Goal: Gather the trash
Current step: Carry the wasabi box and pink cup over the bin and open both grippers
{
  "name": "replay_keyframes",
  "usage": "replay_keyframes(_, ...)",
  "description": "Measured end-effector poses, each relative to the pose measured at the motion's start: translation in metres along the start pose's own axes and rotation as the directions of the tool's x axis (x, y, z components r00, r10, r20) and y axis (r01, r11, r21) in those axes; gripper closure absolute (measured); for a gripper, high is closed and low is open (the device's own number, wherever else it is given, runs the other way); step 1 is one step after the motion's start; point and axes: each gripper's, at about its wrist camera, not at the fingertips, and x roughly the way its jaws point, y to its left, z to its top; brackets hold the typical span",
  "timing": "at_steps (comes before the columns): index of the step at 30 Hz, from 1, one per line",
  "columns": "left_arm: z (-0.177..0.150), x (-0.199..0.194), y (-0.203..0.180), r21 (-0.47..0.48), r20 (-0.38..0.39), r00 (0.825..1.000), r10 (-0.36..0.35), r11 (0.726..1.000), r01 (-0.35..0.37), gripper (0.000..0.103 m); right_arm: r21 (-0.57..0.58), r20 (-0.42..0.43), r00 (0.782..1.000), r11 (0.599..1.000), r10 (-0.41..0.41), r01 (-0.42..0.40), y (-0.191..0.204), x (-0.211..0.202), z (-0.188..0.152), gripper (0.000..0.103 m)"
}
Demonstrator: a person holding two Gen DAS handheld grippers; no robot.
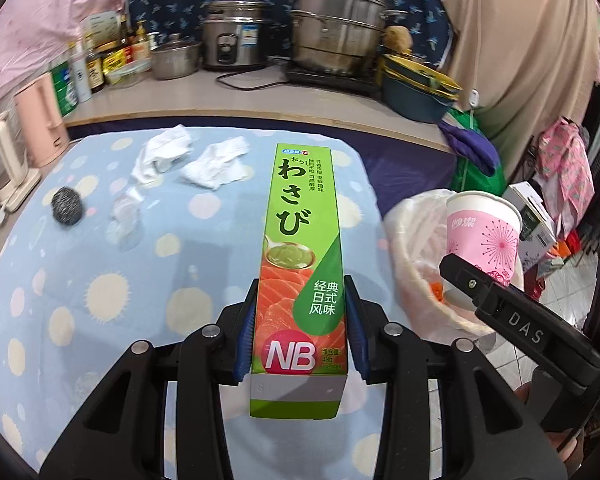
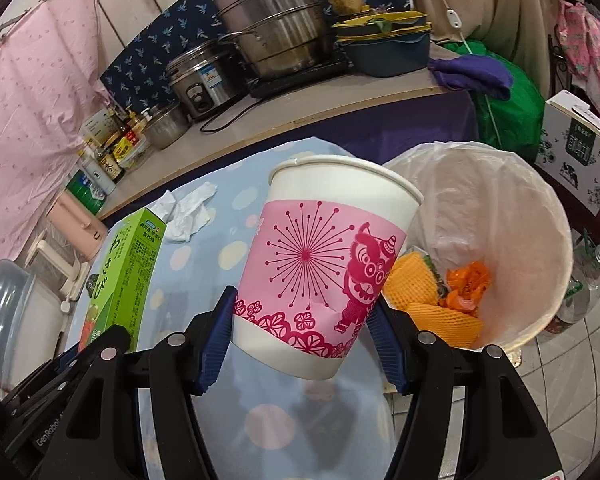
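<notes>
My left gripper (image 1: 302, 330) is shut on a long green wasabi box (image 1: 302, 240) and holds it above the blue dotted tablecloth (image 1: 100, 288). The box also shows in the right wrist view (image 2: 126, 276). My right gripper (image 2: 304, 332) is shut on a white and pink paper cup (image 2: 324, 264), held upright beside the trash bin (image 2: 540, 240). The cup also shows in the left wrist view (image 1: 482, 240). The bin has a white liner and holds orange and yellow scraps (image 2: 440, 296). Crumpled white tissues (image 1: 196, 162), a clear plastic wrapper (image 1: 126, 216) and a steel scourer (image 1: 68, 205) lie on the table.
A counter (image 1: 260, 100) behind the table carries steel pots (image 1: 336, 28), a rice cooker (image 1: 234, 38), sauce bottles (image 1: 100, 60) and a blue basin (image 1: 416, 88). A carton (image 2: 580, 156) and green bag (image 2: 508, 100) stand beyond the bin. A pink kettle (image 1: 40, 120) is at the left.
</notes>
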Motion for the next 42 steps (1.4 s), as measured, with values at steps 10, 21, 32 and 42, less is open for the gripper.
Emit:
replay_keyframes(10, 0.010, 0.017, -0.070, 0.092, -0.003, 0.998, -0.062, 0.994, 0.062, 0.066, 0.060, 0.008, 0.996, 0.995, -0.085, 0.084, -0.071, -0.013, 0.009, 0.042)
replay_keyframes(21, 0.016, 0.046, -0.126, 0.180, -0.039, 0.995, -0.091, 0.979, 0.096, 0.066, 0.084, -0.018, 0.992, 0.989, -0.123, 0.124, -0.107, -0.004, 0.014, 0.042)
replay_keyframes(32, 0.019, 0.074, -0.152, 0.222, -0.083, 0.993, -0.083, 0.970, 0.099, 0.066, 0.079, -0.039, 0.990, 0.987, -0.136, 0.139, -0.120, 0.007, 0.019, 0.042)
replay_keyframes(42, 0.019, 0.089, -0.157, 0.226, -0.111, 0.991, -0.070, 0.970, 0.094, 0.065, 0.087, -0.048, 0.989, 0.985, -0.143, 0.147, -0.128, 0.014, 0.021, 0.041)
